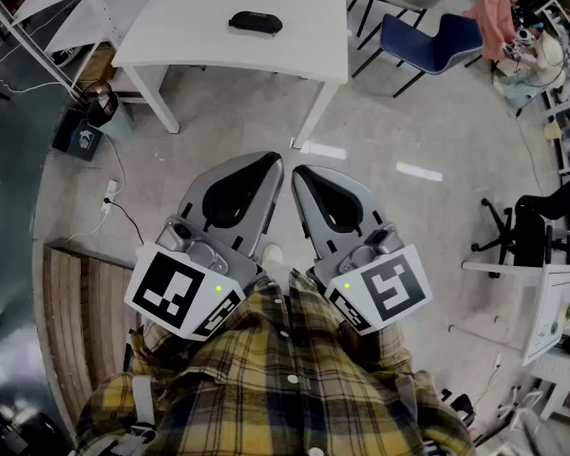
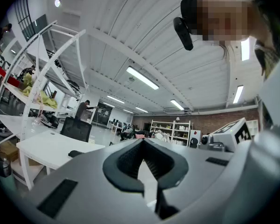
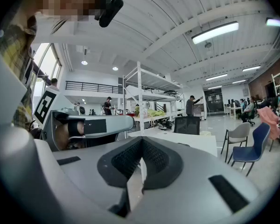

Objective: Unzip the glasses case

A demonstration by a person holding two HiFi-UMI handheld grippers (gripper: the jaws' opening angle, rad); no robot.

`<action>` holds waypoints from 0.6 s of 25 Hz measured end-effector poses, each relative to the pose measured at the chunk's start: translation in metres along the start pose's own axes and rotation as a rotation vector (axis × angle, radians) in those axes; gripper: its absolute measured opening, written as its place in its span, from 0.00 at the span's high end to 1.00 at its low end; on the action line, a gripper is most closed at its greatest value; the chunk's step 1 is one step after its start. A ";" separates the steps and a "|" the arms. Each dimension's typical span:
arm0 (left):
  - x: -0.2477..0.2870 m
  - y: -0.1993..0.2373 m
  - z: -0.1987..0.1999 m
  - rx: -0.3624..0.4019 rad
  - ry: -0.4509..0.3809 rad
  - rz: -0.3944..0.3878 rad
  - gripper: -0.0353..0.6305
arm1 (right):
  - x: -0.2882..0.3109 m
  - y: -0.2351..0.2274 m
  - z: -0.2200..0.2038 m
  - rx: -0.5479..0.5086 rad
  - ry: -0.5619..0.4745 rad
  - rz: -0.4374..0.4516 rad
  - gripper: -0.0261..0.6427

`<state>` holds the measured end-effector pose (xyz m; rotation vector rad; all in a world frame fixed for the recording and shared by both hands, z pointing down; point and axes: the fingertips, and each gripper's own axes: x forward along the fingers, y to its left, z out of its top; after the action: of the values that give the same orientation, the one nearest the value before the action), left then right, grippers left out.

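Here, head view: left gripper (image 1: 272, 162) and right gripper (image 1: 300, 172) held side by side over floor (image 1: 408, 112), just ahead of plaid shirt (image 1: 285, 388); glasses case (image 1: 256, 23) seen lying on white surface (image 1: 304, 46), well apart from both. Left gripper view: jaws pressed together, nothing held; case seen at lower left on surface. Right gripper view: jaws likewise closed, nothing between; left gripper seen alongside.
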<state>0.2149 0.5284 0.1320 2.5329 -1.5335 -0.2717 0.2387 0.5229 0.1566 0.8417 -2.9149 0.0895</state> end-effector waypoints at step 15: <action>0.017 -0.005 -0.012 0.011 -0.001 0.053 0.94 | -0.012 -0.027 -0.010 0.025 0.000 0.019 0.96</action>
<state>0.2303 0.5160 0.1417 2.4965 -1.6036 -0.2576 0.2644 0.5070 0.1660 0.8173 -2.9280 0.1280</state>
